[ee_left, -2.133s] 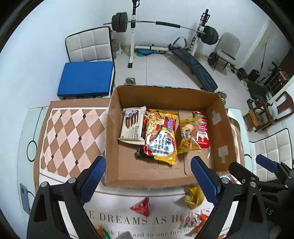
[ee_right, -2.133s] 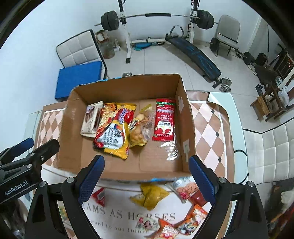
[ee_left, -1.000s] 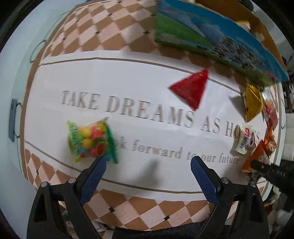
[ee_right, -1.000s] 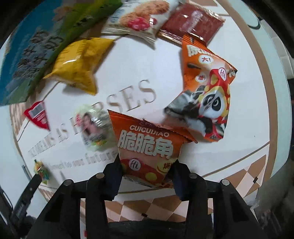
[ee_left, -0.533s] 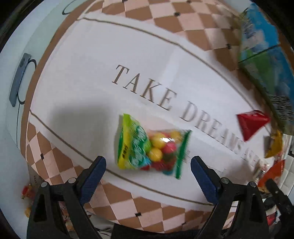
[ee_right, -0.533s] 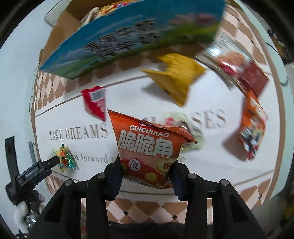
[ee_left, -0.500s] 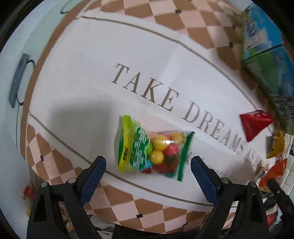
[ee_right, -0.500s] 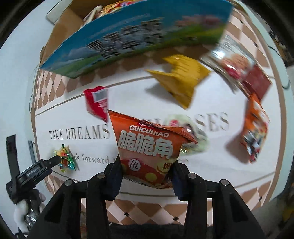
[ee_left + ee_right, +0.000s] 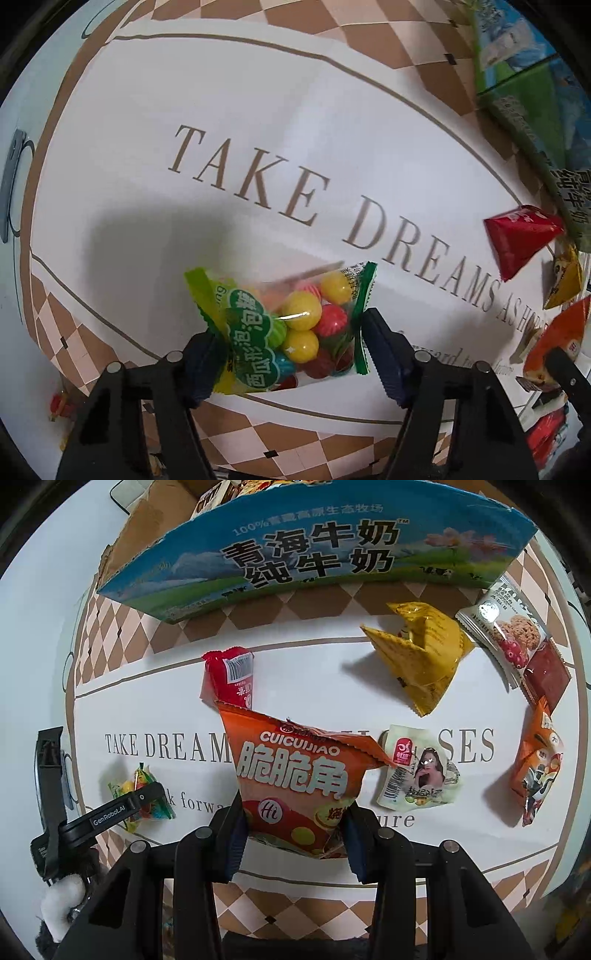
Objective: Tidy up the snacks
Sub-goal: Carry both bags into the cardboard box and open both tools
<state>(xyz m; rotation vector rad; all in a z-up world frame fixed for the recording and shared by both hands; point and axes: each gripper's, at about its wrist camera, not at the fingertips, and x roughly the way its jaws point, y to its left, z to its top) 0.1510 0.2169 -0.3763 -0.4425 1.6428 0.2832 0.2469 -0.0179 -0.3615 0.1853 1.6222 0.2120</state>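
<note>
Closing on the candy bag (image 9: 284,328) on the white mat (image 9: 258,129), left gripper (image 9: 291,354) pads touch its ends. Orange chip bag (image 9: 295,775) is clamped by right gripper (image 9: 293,834); milk carton box (image 9: 314,550) at 12 o'clock.

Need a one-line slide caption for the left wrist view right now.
Left claw closing around a candy bag of colourful balls on the lettered tablecloth, red triangular packet lying beyond.

Orange chip bag (image 9: 295,775), green candy bag (image 9: 277,332) (multicoloured balls)
</note>
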